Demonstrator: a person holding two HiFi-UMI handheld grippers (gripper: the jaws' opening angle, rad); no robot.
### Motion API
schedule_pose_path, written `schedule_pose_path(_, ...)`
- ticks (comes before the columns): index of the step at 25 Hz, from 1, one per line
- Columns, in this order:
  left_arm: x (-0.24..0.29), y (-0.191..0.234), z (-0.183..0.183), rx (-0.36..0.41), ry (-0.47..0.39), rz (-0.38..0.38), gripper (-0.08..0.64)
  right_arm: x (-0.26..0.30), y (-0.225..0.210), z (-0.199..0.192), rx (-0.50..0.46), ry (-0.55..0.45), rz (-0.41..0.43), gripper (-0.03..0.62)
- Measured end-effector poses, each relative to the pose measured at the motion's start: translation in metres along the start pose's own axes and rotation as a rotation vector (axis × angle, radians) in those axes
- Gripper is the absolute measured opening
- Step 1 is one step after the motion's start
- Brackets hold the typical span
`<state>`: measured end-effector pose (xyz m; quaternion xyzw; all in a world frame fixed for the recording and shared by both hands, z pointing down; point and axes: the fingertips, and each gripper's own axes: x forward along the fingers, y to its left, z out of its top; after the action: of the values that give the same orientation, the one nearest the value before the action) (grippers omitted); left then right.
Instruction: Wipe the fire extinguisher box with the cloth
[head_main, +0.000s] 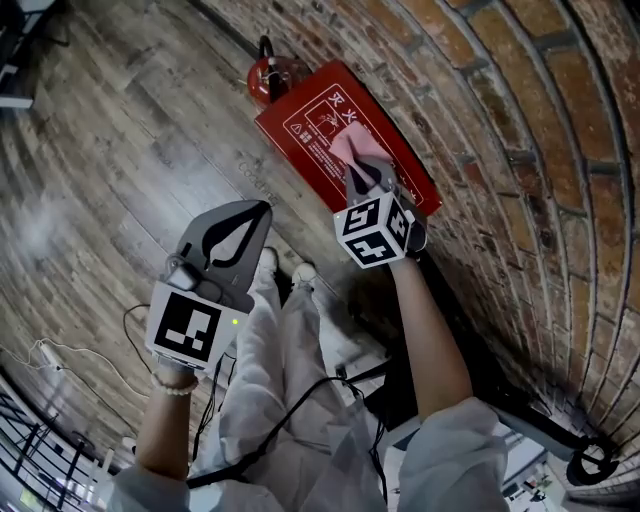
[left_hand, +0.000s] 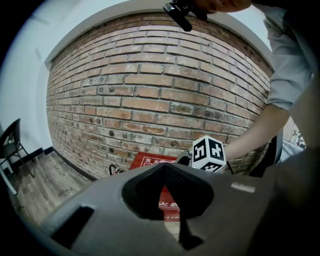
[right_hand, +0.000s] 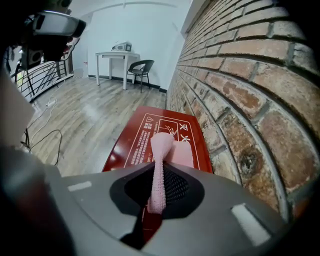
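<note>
A red fire extinguisher box (head_main: 318, 128) (right_hand: 150, 134) (left_hand: 150, 162) stands on the wooden floor against the brick wall, white print on its top. My right gripper (head_main: 358, 172) (right_hand: 159, 170) is shut on a pink cloth (head_main: 353, 150) (right_hand: 163, 147), and the cloth's free end lies on the box's top near the wall side. My left gripper (head_main: 252, 212) (left_hand: 172, 172) hangs shut and holds nothing, to the left of the box and above the floor. A red extinguisher (head_main: 270, 78) stands just beyond the box's far end.
The brick wall (head_main: 520, 140) runs along the right. My legs and shoes (head_main: 285, 272) stand beside the box. Cables (head_main: 60, 355) trail over the floor at the lower left. A white table (right_hand: 116, 54) and a dark chair (right_hand: 140, 67) stand far down the room.
</note>
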<state>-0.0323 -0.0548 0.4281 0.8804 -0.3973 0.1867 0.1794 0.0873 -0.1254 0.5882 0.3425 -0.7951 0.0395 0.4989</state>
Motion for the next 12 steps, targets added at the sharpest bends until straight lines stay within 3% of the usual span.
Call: schedule_pose_path(12, 0.011, -0.028, 0.002, 0.032, 0.016, -0.058, 0.0, -0.035, 0.006, -0.051, 0.061, 0.025, -0.007, 0.028)
